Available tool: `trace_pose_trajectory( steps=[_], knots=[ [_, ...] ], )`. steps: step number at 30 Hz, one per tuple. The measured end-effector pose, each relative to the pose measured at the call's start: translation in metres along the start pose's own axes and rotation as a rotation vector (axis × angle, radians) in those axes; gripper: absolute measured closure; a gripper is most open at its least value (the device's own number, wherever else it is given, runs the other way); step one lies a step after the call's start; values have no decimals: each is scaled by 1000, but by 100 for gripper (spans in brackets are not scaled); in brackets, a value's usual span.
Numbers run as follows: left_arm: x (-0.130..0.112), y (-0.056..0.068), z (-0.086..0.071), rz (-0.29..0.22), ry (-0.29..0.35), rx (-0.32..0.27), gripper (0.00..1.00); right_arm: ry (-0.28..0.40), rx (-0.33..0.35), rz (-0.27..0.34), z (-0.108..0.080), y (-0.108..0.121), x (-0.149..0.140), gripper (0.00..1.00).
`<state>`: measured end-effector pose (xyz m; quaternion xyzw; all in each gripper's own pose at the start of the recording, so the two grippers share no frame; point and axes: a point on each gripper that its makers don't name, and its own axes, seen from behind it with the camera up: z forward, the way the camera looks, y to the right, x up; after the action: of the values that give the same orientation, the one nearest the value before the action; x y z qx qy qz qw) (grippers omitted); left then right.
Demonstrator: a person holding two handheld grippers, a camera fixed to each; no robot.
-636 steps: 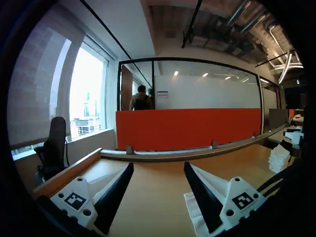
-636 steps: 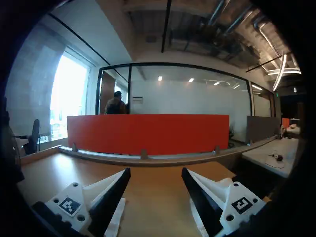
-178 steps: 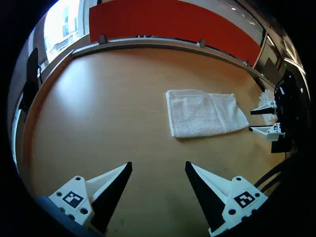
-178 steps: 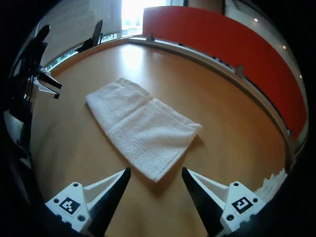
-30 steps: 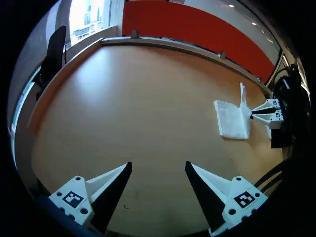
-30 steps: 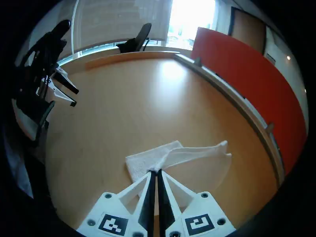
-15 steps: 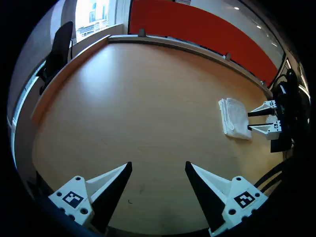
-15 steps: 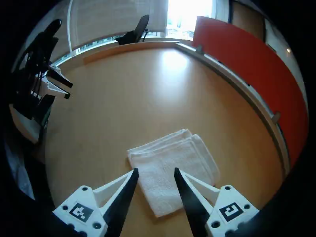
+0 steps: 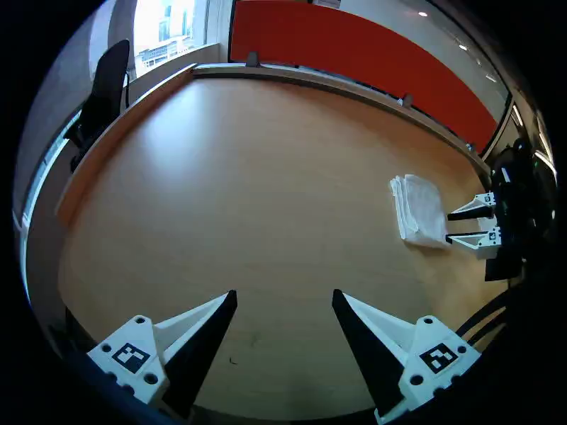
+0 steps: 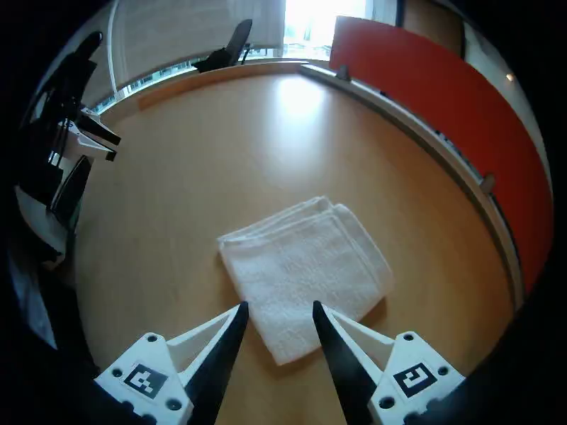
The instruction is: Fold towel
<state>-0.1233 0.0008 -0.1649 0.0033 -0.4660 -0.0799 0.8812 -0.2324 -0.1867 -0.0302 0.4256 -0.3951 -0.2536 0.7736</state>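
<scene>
A white towel (image 10: 305, 273) lies folded into a small square on the wooden table (image 10: 212, 163). My right gripper (image 10: 279, 309) hovers open just above the towel's near edge, its fingers apart and holding nothing. In the left gripper view the same towel (image 9: 419, 219) sits far right, with the right gripper (image 9: 470, 225) right behind it. My left gripper (image 9: 283, 297) is open over bare table, far from the towel. In the right gripper view it appears at the far left (image 10: 96, 138), held by a dark-sleeved arm.
An orange divider panel (image 9: 368, 60) runs along the table's back edge. A black office chair (image 9: 99, 99) stands by the window on the left. A raised wooden rim (image 9: 106, 149) borders the table's left side.
One second ago my right gripper was shut on a raised flap of the towel; it laid the flap down, opened and has drawn back a little. The left gripper has barely moved.
</scene>
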Motion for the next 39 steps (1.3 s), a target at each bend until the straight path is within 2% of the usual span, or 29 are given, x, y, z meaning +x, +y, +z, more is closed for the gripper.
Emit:
trace_pose_trajectory(
  steps=[6, 23, 39],
  knots=[
    [-1, 1, -1, -1, -1, -2, 0, -27, -9, 16, -3, 1, -21, 31],
    [-5, 5, -2, -5, 0, -7, 0, -81, -16, 51, -1, 0, -56, 31],
    [-7, 8, -3, -7, 0, -12, 0, -92, -6, 99, 7, 0, -62, 60]
  ],
)
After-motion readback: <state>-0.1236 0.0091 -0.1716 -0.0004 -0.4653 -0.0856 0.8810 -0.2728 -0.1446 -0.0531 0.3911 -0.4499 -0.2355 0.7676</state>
